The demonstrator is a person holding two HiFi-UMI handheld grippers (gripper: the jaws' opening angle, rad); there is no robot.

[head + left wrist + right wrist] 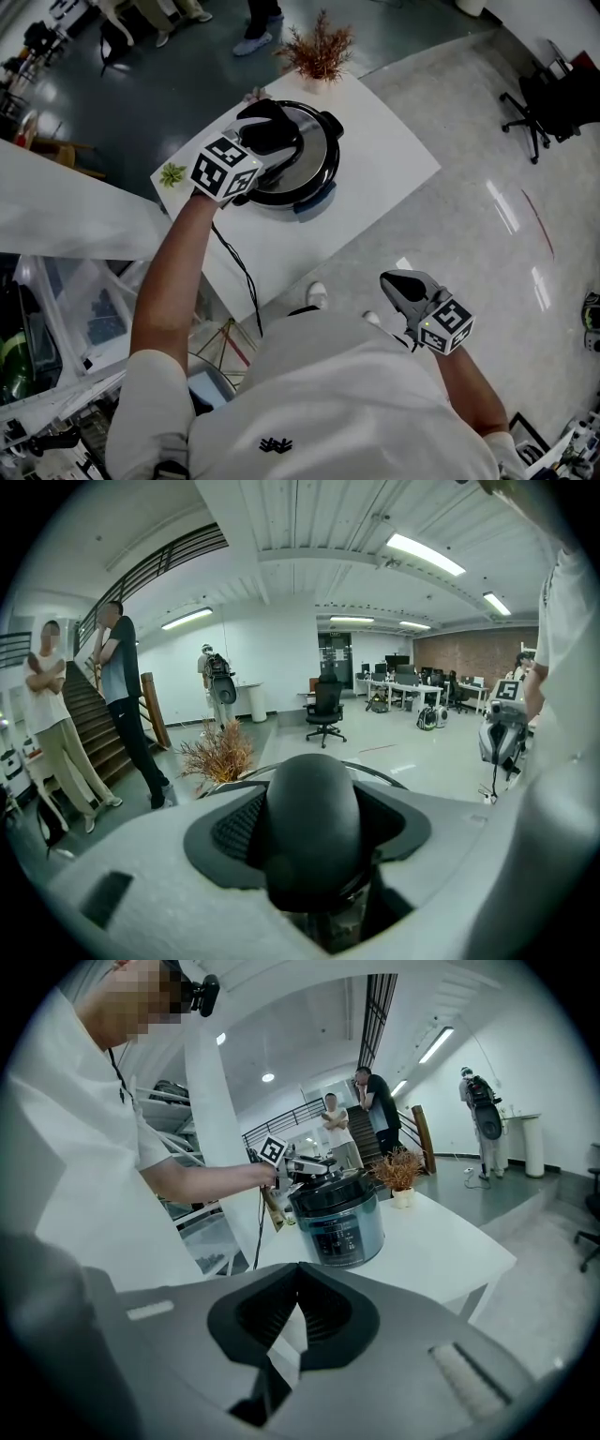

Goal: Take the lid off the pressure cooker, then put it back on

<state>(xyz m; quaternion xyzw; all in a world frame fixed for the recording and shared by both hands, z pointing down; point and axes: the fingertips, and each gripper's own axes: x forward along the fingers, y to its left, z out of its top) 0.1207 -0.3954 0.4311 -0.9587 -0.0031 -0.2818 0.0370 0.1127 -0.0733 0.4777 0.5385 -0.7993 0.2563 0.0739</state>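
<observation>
A steel pressure cooker (298,184) with a black lid (317,138) stands on the white table (394,159). My left gripper (265,128) sits on top of the lid, its jaws closed round the lid's rounded black handle (312,827), which fills the gap between them. The lid rests on the pot. My right gripper (398,281) hangs low at my right side, away from the table, shut with nothing in it. From the right gripper view the cooker (337,1218) shows its front panel, with my left arm reaching onto it.
A dried plant (319,52) in a white pot stands at the table's far corner and a small green plant (172,174) at its left edge. The cooker's cable (239,267) hangs off the near edge. People (127,705) stand by a staircase; an office chair (534,108) is at the right.
</observation>
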